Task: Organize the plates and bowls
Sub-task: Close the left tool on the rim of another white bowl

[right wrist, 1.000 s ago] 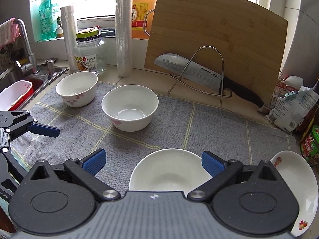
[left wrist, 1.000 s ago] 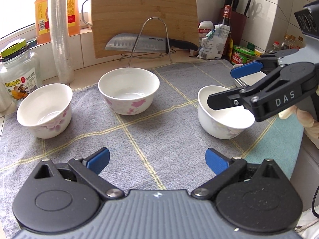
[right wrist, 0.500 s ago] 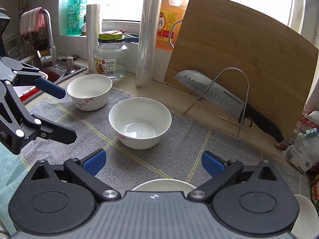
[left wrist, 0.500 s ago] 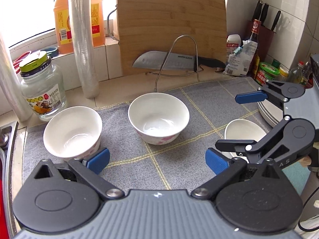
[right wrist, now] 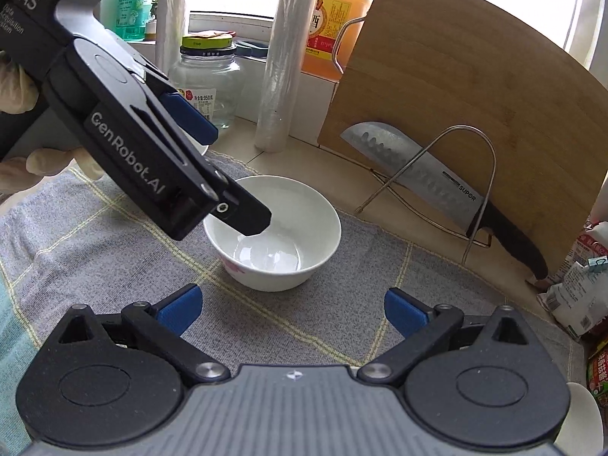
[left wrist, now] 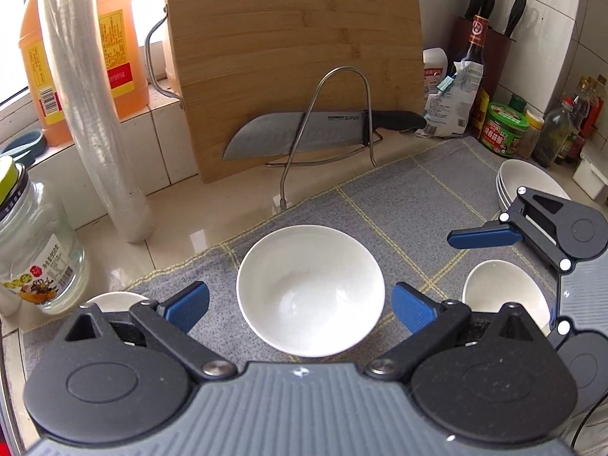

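We saw a glossy white bowl (left wrist: 309,290) with pink flowers at centre frame. Our left gripper (left wrist: 300,306) and right gripper (right wrist: 292,309) were both spread, empty.

Glossy white ceramic bowl (left wrist: 309,290); matt woven grey cloth (left wrist: 399,205); smooth bamboo board (left wrist: 292,49).

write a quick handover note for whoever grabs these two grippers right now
Left gripper: open, empty, fingers either side of the middle bowl on the grey cloth.
Right gripper: open, empty, above the right bowl.
Left bowl mostly hidden behind the left gripper. Stack of plates at the cloth's far right.
Done: plates look stacked. Left: all three bowls sit apart; probably nest them, starting with the middle one.
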Demonstrator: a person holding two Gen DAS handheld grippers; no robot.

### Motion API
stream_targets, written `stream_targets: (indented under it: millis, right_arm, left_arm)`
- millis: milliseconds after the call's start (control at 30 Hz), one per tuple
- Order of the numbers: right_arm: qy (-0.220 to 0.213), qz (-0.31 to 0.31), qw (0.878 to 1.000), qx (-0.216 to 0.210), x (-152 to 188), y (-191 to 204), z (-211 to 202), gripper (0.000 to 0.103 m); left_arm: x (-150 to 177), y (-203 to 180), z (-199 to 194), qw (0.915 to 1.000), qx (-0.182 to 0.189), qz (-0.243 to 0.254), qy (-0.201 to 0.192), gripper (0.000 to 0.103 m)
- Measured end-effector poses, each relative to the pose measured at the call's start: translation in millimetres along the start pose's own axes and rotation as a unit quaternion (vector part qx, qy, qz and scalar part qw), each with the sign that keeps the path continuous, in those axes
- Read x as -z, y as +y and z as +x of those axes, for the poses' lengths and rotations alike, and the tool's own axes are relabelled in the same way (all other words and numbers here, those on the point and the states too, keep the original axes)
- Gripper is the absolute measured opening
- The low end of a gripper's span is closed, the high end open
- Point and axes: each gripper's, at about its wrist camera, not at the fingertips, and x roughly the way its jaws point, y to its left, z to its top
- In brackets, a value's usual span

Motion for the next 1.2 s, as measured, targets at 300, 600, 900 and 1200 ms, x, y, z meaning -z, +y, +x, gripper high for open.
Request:
stream_targets:
  millis: [300, 600, 900, 1200]
  right_arm:
    - [0.032, -0.016, 0.999, -0.007, -11.6, 8.1, 28.2, 0.103]
    - [0.051, -0.039, 0.998, -0.006, -19.1, 14.5, 44.6, 0.103]
    - [0.058, -0.04, 0.997, -0.015, -26.8, 16.8, 53.1, 0.103]
    - [0.067, -0.039, 0.997, -0.023, -30.0, 11.9, 64.3, 0.091]
  left_arm:
    - [-17.0, 13.3, 33.9, 0.999, 0.029, -0.001, 0.033, 0.101]
    - [-22.4, 20.8, 55.4, 0.9965, 0.042, -0.019, 0.069, 0.101]
    - [-24.9, 21.6, 66.3, 0.9949, 0.04, -0.019, 0.09, 0.087]
    - [-24.2, 23.4, 70.6, 0.994, 0.044, -0.02, 0.098, 0.077]
